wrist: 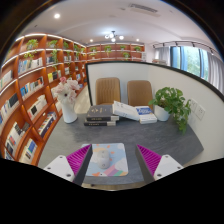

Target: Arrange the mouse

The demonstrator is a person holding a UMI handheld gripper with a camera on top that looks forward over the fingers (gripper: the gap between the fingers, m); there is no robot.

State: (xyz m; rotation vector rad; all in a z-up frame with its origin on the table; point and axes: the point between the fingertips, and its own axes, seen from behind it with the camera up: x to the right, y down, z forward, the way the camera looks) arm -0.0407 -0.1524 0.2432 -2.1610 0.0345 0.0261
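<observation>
A white mouse (pixel 102 157) lies on a pastel mouse pad (pixel 110 168) on the grey table (pixel 150 135). My gripper (pixel 112 153) is open, with its pink pads (pixel 79 157) spread wide on either side of the mouse pad. The mouse rests on the pad between the fingers, nearer the left one, with clear gaps at both sides. Nothing is held.
Beyond the pad lie a stack of dark books (pixel 101 118) and white open books (pixel 133 112). A vase of flowers (pixel 67 102) stands at the far left of the table and a potted plant (pixel 175 104) at the far right. Two chairs (pixel 108 90) stand behind, and bookshelves (pixel 30 90) line the left wall.
</observation>
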